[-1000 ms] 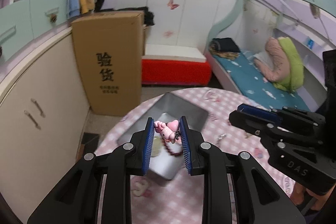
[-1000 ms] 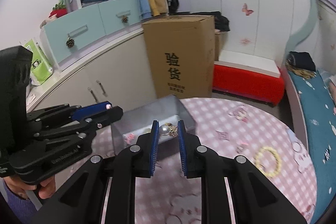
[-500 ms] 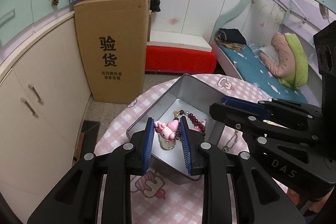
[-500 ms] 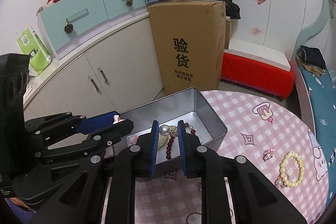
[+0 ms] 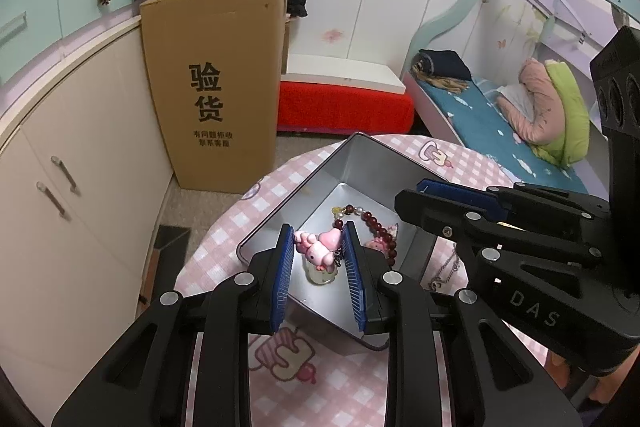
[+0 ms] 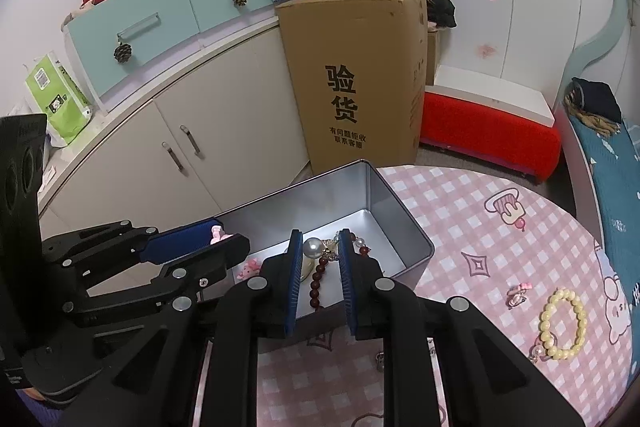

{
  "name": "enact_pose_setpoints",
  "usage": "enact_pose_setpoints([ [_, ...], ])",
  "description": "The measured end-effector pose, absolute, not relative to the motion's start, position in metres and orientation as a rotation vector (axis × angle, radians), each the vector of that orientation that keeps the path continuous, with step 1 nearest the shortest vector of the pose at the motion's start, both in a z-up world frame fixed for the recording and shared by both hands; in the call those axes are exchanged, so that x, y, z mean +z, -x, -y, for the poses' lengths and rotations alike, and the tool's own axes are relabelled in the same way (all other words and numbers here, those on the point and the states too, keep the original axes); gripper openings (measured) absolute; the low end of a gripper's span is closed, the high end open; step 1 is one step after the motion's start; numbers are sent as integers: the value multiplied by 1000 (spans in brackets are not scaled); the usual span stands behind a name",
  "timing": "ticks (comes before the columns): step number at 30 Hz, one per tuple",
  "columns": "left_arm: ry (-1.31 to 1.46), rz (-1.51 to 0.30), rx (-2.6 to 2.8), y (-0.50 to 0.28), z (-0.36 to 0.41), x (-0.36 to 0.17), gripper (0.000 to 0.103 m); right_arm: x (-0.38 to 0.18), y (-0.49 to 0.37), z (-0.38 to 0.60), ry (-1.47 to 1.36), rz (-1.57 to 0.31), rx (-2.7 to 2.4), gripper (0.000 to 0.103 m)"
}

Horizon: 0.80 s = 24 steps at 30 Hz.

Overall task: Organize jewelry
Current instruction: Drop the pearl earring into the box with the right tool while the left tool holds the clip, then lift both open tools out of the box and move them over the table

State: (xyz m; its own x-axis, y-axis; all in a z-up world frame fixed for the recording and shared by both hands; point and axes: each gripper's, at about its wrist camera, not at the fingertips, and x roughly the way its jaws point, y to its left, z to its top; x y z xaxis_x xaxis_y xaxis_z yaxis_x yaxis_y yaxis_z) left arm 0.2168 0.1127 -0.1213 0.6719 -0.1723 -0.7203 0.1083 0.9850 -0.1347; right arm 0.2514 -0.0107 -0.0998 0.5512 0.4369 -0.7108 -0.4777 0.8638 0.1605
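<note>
A silver tin box [image 5: 360, 163] [image 6: 404, 223] stands open on the pink checked table. A dark red bead bracelet [image 5: 376, 227] [image 6: 318, 283] lies inside it. My left gripper [image 5: 319, 245] is shut on a pink figure charm [image 5: 316, 247] and holds it over the box's near end. My right gripper [image 6: 319, 249] is shut on a pearl earring [image 6: 313, 247] with a gold part, held over the box. The left gripper also shows in the right wrist view [image 6: 216, 239], the right gripper in the left wrist view [image 5: 416, 195].
A yellow bead bracelet [image 6: 560, 323] and a small pink clip [image 6: 518, 293] lie on the table at the right. A silver chain [image 5: 446, 267] lies beside the box. A tall cardboard box [image 6: 360, 79], cabinets [image 6: 180, 147] and a bed [image 5: 500, 115] stand beyond the table.
Both grippers have moved forward and down over the box, each with its item held. The box's inside has come into full view.
</note>
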Motion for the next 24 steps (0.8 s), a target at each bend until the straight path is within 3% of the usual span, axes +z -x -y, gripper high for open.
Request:
enact_pose_setpoints([
  [7, 110, -820, -154, -217, -116, -122, 27, -100, -255, 14, 34, -830, 544, 18],
  [8, 113, -820, -158, -217, -116, -122, 29, -101, -255, 15, 29, -833, 546, 18],
  [10, 118, -818, -147, -217, -117, -121, 46, -102, -257, 16, 24, -837, 543, 18],
  [18, 108, -803, -127, -212, -119, -116, 53, -107, -261, 19, -6, -863, 545, 20],
  [22, 103, -793, -113, -209, -120, -112, 54, -105, -259, 23, -16, -851, 525, 32],
  [24, 108, -786, -111, -207, -120, -108, 55, -102, -258, 26, -24, -844, 524, 32],
])
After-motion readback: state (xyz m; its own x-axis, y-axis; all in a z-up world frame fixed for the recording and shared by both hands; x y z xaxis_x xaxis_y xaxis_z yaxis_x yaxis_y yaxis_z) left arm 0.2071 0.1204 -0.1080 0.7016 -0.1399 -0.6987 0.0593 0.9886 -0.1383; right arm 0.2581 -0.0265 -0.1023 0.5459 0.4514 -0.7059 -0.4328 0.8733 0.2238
